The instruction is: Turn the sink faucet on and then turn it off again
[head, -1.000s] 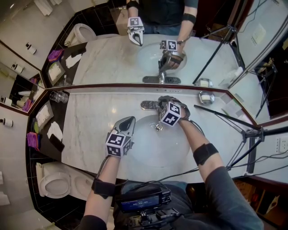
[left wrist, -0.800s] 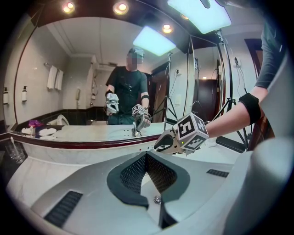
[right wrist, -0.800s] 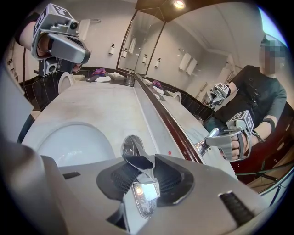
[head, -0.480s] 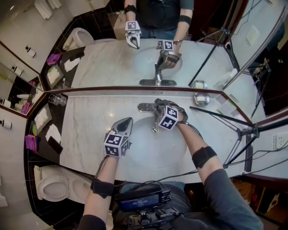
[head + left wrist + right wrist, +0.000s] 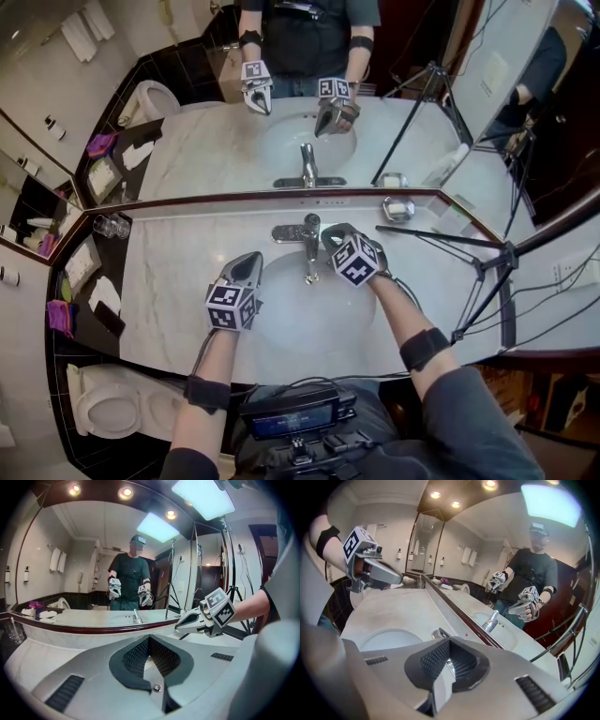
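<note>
Two grippers are over the marble counter [image 5: 173, 272], one either side of the faucet [image 5: 308, 247]; the chrome faucet stands at the back rim of the oval basin [image 5: 281, 330], just under the mirror [image 5: 202, 141], w/ its spout reaching out over the bowl.

Your L gripper [image 5: 249, 262] is at the basin's left edge, well apart from the faucet; jaws fully together, nothing btwn them; its own view looks over the counter edge toward the mirror.

Your R gripper [image 5: 330, 234] is just right of the faucet's top, tips pointing at it; jaws have just been closing and now meet, pads together, empty; its view shows the chrome faucet body just beyond the tips, not in the grip; touching or a hair apart, can't tell.

Elsewhere on the counter: a soap dish [image 5: 398, 208] at back right, a clear glass [image 5: 112, 226] at far left, both against the mirror; a black tripod [image 5: 487, 272] stands off the counter's right end.
</note>
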A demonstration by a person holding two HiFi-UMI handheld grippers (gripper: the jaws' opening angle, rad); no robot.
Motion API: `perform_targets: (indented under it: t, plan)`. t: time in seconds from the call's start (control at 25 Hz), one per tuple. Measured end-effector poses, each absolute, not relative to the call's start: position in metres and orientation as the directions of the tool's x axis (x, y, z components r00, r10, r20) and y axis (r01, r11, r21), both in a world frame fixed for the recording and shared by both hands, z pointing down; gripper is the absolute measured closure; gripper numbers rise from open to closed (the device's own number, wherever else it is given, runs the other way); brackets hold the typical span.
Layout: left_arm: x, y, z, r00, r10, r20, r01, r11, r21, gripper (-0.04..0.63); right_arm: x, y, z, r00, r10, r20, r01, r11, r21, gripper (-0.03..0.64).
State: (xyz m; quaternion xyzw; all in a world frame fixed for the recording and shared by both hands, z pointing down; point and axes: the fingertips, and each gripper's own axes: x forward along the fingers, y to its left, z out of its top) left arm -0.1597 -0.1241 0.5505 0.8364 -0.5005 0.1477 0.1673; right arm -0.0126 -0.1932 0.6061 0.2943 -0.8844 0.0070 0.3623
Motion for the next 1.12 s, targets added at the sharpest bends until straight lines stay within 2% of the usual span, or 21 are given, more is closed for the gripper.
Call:
perform_targets:
  t: [0.4, 0.8, 1.12]
  plan:
    - [-0.157, -0.123, 0.543, 0.477, -0.793, 0.379, -0.879, -0.443, 0.177, 0.595, 0.050, -0.165, 0.579, -0.583, -0.634, 0.508, -0.767, 0.635, -0.087, 0.597]
    - [-0.156, -0.116, 0.540, 0.490, -0.795, 0.358, -0.872, -0.449, 0.196, 0.595, 0.105, -0.136, 0.575, -0.534, -0.725, 0.435, -0.846, 0.470, -0.254, 0.597]
    - [-0.158, -0.115, 0.540, 0.472, -0.802, 0.365, -0.882, -0.439, 0.174, 0.595, 0.115, -0.126, 0.587, -0.520, -0.730, 0.444, -0.854, 0.441, -0.275, 0.597]
